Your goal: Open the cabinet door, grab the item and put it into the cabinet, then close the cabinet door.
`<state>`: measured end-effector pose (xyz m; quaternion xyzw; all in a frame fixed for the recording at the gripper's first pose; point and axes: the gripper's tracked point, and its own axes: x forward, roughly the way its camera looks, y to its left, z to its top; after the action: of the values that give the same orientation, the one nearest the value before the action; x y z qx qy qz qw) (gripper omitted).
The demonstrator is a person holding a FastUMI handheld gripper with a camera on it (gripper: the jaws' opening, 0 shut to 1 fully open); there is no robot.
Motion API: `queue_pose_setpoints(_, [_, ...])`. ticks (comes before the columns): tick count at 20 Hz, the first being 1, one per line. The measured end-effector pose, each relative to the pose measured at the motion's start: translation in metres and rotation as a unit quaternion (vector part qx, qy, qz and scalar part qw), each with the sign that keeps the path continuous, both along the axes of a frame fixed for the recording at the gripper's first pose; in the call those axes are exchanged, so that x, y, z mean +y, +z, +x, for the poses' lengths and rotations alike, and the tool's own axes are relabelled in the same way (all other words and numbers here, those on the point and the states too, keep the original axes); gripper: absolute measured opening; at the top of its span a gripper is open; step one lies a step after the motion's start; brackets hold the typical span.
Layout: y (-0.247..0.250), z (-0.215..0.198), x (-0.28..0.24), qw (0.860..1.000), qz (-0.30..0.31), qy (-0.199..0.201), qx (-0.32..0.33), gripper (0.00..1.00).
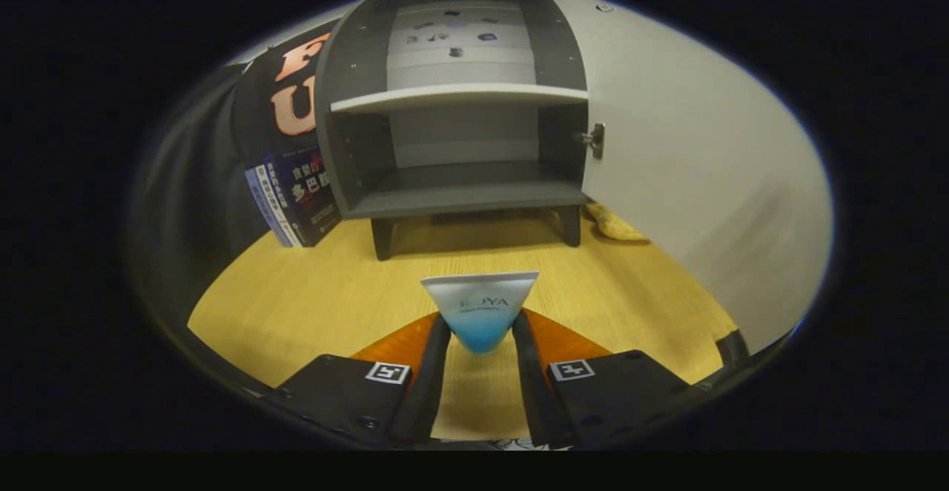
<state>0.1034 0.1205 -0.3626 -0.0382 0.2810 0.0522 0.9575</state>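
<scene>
I have the tube [480,311] pinched between the jaws of the gripper [480,343] at the bottom centre of the frame, its flat crimped end pointing up and forward, the narrower end held between the 2 fingers. It hangs above the wooden surface [296,298]. The cabinet [460,135] stands straight ahead in the upper middle, its door [689,165] swung wide to the right, so I judge the carry to the cabinet is the step in hand. Books [296,202] lean just left of it, and a yellowish thing [615,225] lies low by the door hinge side.

My worries: the grip sits on the tapered part, so the tube could slide out. Coming in too low, I would knock it on the front edge of the lower shelf [467,198]; drifting right, I could bump the door.
</scene>
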Motion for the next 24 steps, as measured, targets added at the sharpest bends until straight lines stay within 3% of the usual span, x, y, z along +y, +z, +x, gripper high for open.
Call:
queue_pose_setpoints(4, [0.109, 0.045, 0.029, 0.996, 0.03, 0.033, -0.079, 0.55])
queue_pose_setpoints(8, [0.18, 0.099, 0.067, 0.988, 0.061, 0.072, -0.122, 0.54])
queue_pose_setpoints(11, [0.215, 0.152, 0.081, 0.986, 0.048, 0.079, -0.139, 0.54])
queue_pose_setpoints(15, [0.236, 0.215, 0.094, 0.985, 0.014, 0.082, -0.15, 0.54])
queue_pose_setpoints(18, [0.226, 0.256, 0.095, 0.992, 0.008, 0.059, -0.114, 0.54])
queue_pose_setpoints(20, [0.21, 0.272, 0.091, 0.996, 0.023, 0.044, -0.072, 0.54])
queue_pose_setpoints(24, [0.203, 0.291, 0.089, 0.998, 0.022, 0.034, -0.051, 0.54])
